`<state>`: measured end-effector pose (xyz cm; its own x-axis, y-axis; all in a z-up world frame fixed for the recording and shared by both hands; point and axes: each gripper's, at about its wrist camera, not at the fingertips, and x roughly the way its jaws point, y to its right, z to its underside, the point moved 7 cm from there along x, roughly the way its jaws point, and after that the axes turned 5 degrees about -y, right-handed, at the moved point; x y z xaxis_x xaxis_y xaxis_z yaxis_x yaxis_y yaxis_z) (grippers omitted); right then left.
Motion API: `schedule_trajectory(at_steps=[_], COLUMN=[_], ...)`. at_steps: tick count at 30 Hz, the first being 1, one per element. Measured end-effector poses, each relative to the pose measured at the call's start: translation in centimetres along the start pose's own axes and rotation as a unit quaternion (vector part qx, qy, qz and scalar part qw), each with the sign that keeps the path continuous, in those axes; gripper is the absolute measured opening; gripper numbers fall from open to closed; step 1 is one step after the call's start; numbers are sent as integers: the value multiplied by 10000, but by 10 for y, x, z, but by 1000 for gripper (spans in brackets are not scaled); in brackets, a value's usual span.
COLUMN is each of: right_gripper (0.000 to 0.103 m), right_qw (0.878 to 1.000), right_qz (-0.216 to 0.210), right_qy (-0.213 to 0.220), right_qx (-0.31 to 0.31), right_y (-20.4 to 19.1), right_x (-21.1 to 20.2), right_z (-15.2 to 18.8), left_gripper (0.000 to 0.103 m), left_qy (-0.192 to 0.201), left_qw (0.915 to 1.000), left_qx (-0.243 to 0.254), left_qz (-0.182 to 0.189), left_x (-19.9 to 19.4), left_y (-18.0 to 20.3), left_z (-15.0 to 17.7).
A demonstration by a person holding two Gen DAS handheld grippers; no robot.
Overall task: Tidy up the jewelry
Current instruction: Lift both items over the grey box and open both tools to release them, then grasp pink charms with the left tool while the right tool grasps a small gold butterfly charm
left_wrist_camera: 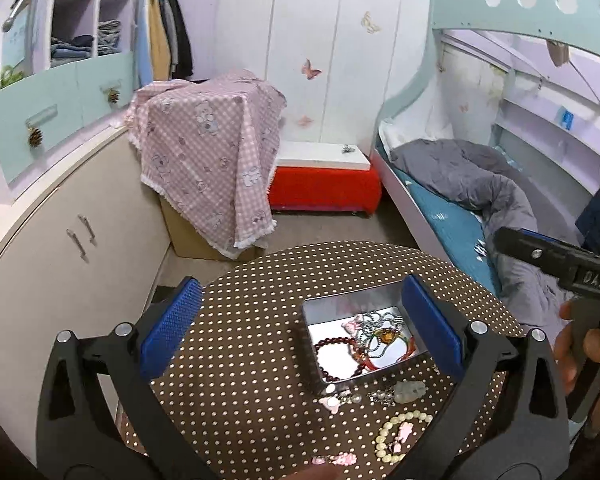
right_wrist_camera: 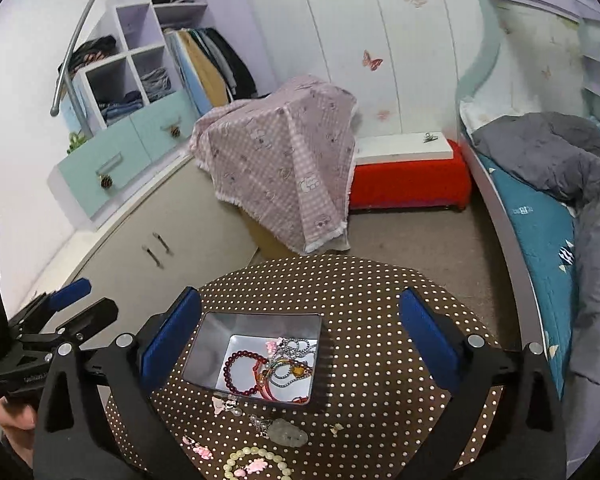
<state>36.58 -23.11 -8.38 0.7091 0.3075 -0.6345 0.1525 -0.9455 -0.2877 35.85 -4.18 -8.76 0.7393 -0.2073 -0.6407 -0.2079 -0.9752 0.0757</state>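
Both tools are hovering over the dotted worktop (left_wrist_camera: 260,320), and neither is carrying anything. The left tool (left_wrist_camera: 300,320) is standing wide, its blue pads either side of the tin (left_wrist_camera: 320,308), nothing between them. The right tool (right_wrist_camera: 300,328) is gaping just as wide above the same tin (right_wrist_camera: 260,322).

Inside the tin, a dark red bracelet (right_wrist_camera: 242,372) is lying on the left, touching a tangle of silver chain (right_wrist_camera: 296,350) with an amber pendant (right_wrist_camera: 298,370) and red cord. A small pink charm (right_wrist_camera: 271,345) is sitting at the back of that heap.

Out on the worktop, just in front of the tin, a pale stone pendant (right_wrist_camera: 286,432) is resting beside a little silver piece. Nearer the camera, a cream bead bracelet (right_wrist_camera: 256,460) is curling around a pink charm, with more pink bits (right_wrist_camera: 202,451) to its left. A pink bow piece (right_wrist_camera: 219,405) is lying right against the tin's front wall.

In the left view, the right tool's black body (left_wrist_camera: 560,264) is showing at the far right edge.
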Motion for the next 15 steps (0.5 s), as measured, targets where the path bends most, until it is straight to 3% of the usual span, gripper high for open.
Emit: schedule_trajectory(at_steps=[6, 15], right_gripper=[95, 95], right_qw=[9998, 9992], right_qz=[130, 266], right_qy=[156, 271], right_qx=[-66, -156], right_y=[-4, -6], right_x=[-20, -46], right_z=[3, 18], left_gripper=[98, 98], left_qy=[211, 465], left_qw=[9995, 9988], left_qx=[-187, -61], left_qz=[-116, -116], left_x=[-23, -53], left_y=[-11, -9], left_z=[9, 26])
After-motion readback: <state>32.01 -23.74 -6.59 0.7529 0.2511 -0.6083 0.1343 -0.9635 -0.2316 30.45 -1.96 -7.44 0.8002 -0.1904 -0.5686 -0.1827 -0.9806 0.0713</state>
